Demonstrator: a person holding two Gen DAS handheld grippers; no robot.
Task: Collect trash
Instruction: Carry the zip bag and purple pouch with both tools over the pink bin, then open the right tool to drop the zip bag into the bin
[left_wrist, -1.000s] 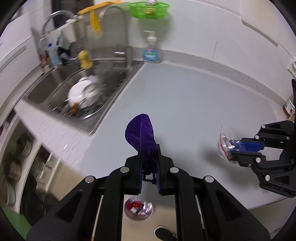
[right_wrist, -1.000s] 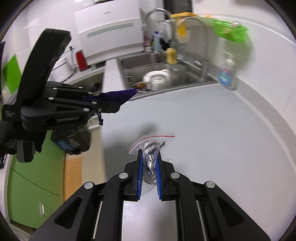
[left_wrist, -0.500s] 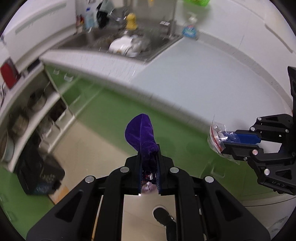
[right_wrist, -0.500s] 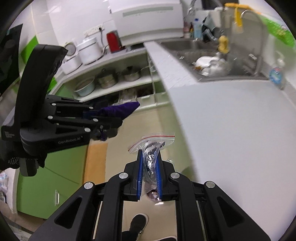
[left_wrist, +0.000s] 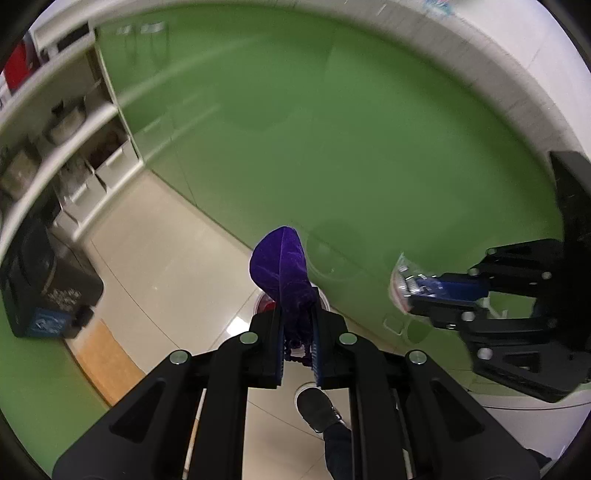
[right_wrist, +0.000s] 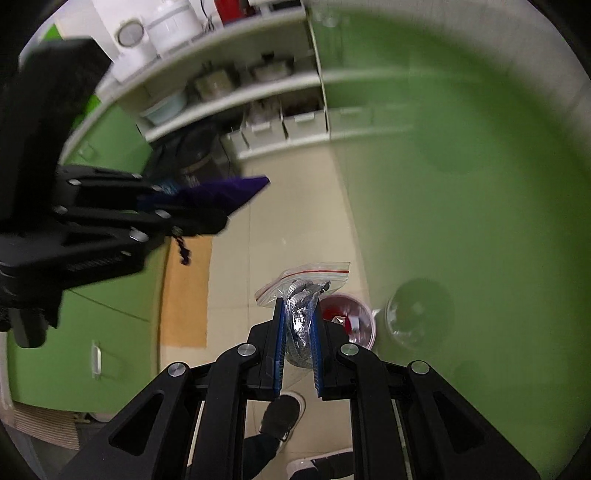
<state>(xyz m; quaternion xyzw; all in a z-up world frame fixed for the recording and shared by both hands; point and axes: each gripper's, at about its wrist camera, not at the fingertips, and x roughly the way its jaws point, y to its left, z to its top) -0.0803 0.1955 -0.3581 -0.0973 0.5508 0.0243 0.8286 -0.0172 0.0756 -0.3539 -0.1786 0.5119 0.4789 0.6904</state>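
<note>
My left gripper (left_wrist: 298, 317) is shut on a purple velvet pouch (left_wrist: 282, 273) that sticks up between its blue pads, a beaded cord hanging below. My right gripper (right_wrist: 298, 314) is shut on a clear zip bag with a red seal (right_wrist: 306, 280) holding something silvery. Each gripper shows in the other's view: the right gripper (left_wrist: 410, 295) at the right, the left gripper (right_wrist: 221, 206) at the left. Both point down over the floor. A small bin lined with clear plastic, red inside (right_wrist: 349, 317), stands on the tiles just past the right gripper's tips; the same bin (left_wrist: 266, 303) peeks from behind the pouch.
Green cabinet doors (left_wrist: 332, 129) fill the background, mirroring the bin. Open white shelves (right_wrist: 258, 99) with pots and drawers stand at the left. A black box (left_wrist: 40, 284) and a tan mat (right_wrist: 184, 295) lie on the tile floor. A person's shoe (left_wrist: 317, 410) is below the grippers.
Both grippers have swung off the countertop and sunk toward the floor, still holding pouch and bag. The sink and counter have left the view; the bin has come closer.
</note>
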